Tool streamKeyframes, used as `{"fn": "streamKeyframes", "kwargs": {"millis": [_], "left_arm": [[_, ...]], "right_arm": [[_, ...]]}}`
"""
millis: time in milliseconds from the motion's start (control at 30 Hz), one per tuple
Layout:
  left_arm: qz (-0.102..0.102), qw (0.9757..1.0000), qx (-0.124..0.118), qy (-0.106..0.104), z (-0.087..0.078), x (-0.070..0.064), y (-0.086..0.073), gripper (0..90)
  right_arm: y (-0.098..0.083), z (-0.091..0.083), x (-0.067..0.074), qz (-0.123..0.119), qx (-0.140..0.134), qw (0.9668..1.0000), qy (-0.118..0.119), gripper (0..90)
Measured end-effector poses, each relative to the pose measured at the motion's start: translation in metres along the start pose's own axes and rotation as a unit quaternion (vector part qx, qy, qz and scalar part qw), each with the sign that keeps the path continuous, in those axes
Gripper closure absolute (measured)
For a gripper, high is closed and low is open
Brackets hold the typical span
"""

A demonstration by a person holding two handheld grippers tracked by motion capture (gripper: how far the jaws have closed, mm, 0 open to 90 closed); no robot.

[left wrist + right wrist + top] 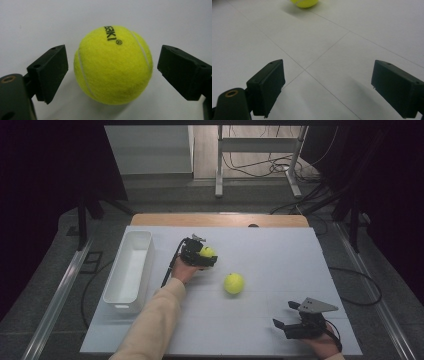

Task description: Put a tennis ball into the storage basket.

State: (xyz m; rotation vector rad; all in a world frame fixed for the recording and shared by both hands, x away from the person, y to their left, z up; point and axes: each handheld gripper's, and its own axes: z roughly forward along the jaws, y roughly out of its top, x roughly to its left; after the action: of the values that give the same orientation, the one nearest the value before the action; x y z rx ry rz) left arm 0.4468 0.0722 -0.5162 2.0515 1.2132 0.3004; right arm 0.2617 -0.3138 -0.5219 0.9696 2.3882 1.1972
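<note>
A yellow tennis ball (112, 67) with black lettering sits on the white table between the jaws of my left gripper (113, 68). A thin gap shows on each side of it, so the pads are not pressing. From above, that ball (207, 252) lies in the left gripper (206, 255) near the table's middle left. A second tennis ball (233, 283) rests free on the table to the right of it, and its lower edge (305, 3) shows at the top of the right gripper view. My right gripper (284, 314) stands open at the front right, with bare table between its fingers (268, 85).
A white rectangular bin (122, 306) stands along the table's left edge, with nothing in it that I can see. The white table top (280, 255) stretches out to the right and the back. Beyond the far edge are a metal frame and floor cables.
</note>
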Motion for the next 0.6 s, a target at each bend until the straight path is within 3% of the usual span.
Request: {"fn": "streamKeyframes", "kwargs": {"millis": [67, 233, 600], "left_arm": [[0.005, 1.0, -0.002, -0.005, 0.0004, -0.0006, -0.0001, 16.0], [0.011, 0.9999, -0.003, 0.006, 0.0, -0.0023, 0.0006, 24.5], [0.01, 0.9999, 0.001, 0.008, -0.0017, -0.0035, 0.0012, 26.7]], "right_arm": [[0.0, -0.0001, 0.0, 0.0, 0.0, 1.0, 0.0, 12.2], [-0.0001, 0.0, -0.0001, 0.0, 0.0, 1.0, 0.0, 12.2], [-0.0001, -0.0001, 0.0, -0.002, 0.003, 1.0, -0.004, 12.3]]}}
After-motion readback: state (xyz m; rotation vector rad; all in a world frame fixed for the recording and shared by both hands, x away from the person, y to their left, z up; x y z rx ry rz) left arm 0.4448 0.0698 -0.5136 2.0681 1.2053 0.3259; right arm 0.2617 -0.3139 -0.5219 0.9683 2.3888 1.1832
